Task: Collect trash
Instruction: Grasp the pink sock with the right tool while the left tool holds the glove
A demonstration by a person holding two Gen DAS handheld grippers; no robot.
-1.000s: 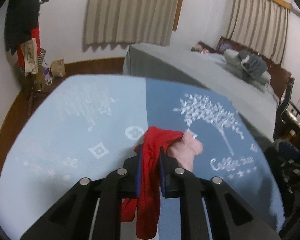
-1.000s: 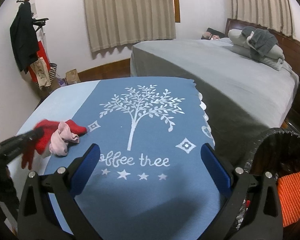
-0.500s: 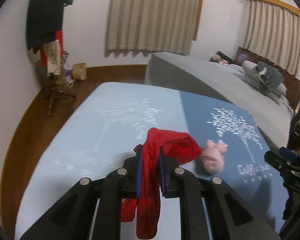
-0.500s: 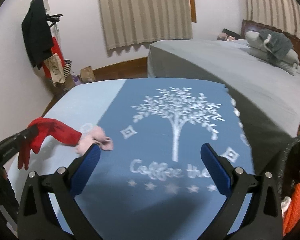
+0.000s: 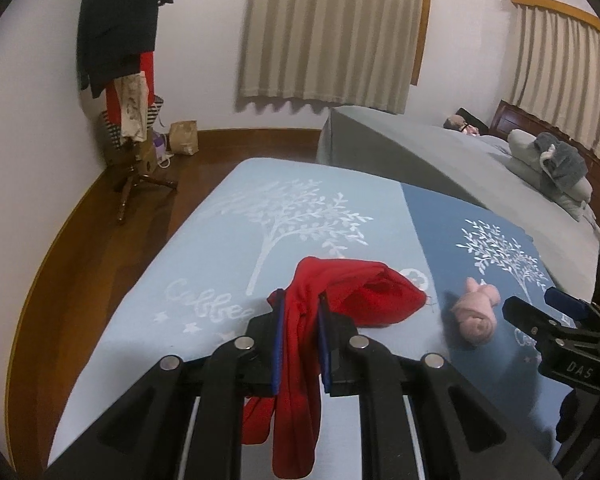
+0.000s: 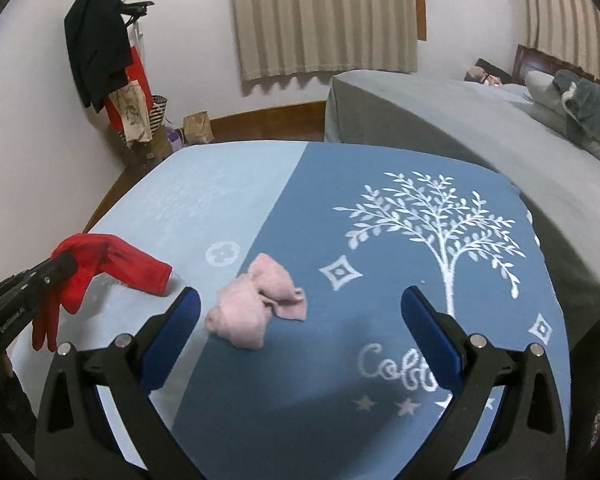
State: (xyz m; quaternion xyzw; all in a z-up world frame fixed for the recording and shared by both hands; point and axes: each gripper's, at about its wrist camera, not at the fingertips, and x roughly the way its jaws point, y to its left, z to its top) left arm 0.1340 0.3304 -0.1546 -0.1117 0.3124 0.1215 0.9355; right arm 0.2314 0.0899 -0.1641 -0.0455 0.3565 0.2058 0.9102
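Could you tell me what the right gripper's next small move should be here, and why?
Probably ease the right gripper forward, left and down until its open jaws straddle the pink cloth bundle, then close. The bundle lies loose on the blue tablecloth, just ahead of the left finger, while the left gripper is already shut on the red cloth.

1. Left tool (image 5: 300,320) has its jaws clamped on a red cloth (image 5: 356,292), which is held off the surface
2. Right tool (image 6: 300,312) hovers with its jaws spread wide, holding nothing
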